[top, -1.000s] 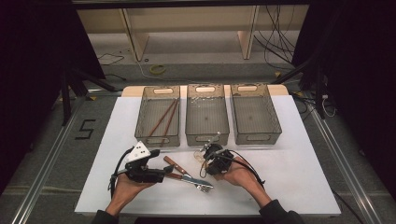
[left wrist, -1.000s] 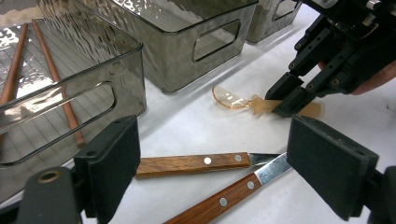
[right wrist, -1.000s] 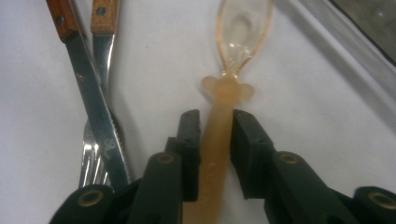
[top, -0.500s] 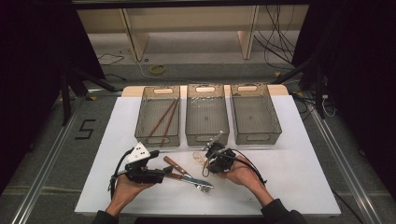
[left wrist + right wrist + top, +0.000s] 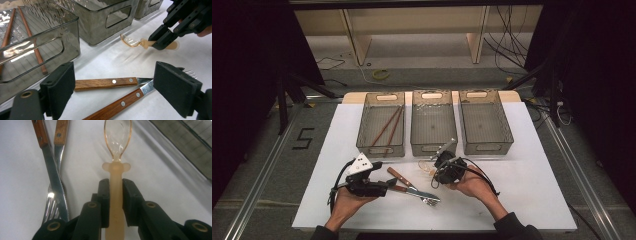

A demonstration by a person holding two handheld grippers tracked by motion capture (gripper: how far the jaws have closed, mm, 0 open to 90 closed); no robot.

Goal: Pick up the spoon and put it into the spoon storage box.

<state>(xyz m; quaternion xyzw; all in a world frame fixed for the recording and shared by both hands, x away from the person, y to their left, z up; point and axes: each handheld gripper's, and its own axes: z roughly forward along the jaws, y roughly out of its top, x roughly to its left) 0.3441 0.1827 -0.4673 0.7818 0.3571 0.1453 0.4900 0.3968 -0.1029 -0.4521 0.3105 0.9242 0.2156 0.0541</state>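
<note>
Right gripper (image 5: 115, 192) fingers clamp the translucent spoon (image 5: 117, 157) handle; left gripper (image 5: 117, 90) fingers stand wide open, empty

The left gripper (image 5: 115, 93) hangs with its jaws wide apart over the white table (image 5: 110, 60), framing the wooden handles of a knife (image 5: 106, 83) and fork (image 5: 117, 105). Beyond, the right gripper (image 5: 162, 41) clamps a pale spoon (image 5: 140, 43) near the bins (image 5: 105, 22). Two chopsticks (image 5: 32, 47) lie in the left bin (image 5: 70, 42).
</note>
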